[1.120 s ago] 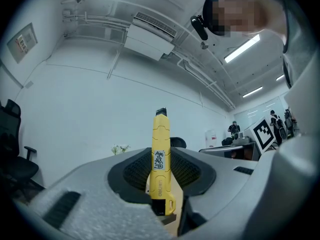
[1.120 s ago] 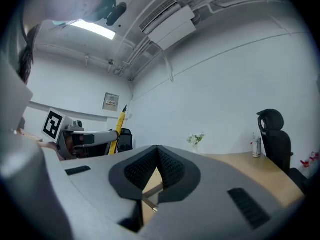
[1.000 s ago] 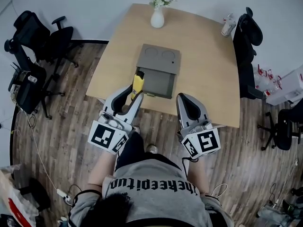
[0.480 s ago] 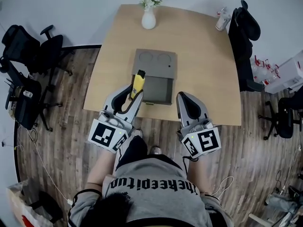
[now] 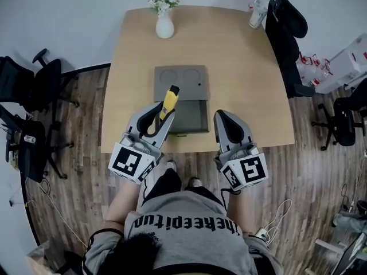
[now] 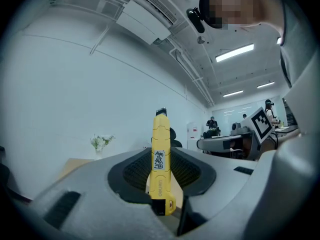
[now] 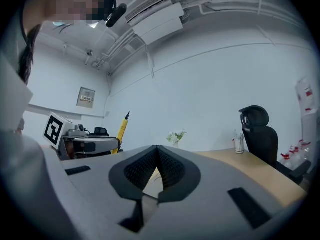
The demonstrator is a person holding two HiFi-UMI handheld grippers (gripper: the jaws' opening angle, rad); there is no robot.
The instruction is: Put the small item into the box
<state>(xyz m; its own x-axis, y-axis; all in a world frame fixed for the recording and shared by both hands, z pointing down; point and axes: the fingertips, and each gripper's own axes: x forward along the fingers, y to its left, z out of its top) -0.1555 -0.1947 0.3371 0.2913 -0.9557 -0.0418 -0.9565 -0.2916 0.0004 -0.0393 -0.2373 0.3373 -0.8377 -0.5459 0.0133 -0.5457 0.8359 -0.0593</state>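
Note:
A small yellow utility knife [image 5: 168, 102] stands upright between the jaws of my left gripper [image 5: 161, 114], which is shut on it. In the left gripper view the knife [image 6: 160, 159] points up and away from the gripper [image 6: 161, 186], pinched at its lower end. The grey box [image 5: 202, 109] lies open on the wooden table [image 5: 241, 67], its lid [image 5: 181, 76] folded back. The knife's tip hangs over the box's left edge. My right gripper [image 5: 222, 121] hovers at the table's near edge, right of the box, shut and empty [image 7: 157, 151].
A white vase of flowers [image 5: 164, 23] stands at the table's far edge and a bottle [image 5: 256, 15] at the far right corner. Black office chairs [image 5: 34, 90] stand left of the table, another [image 5: 287, 22] at its right. Cables lie on the wood floor.
The table and box have slid left and nearer in the head view. The knife tip now reaches over the box's left edge. Both grippers keep their state.

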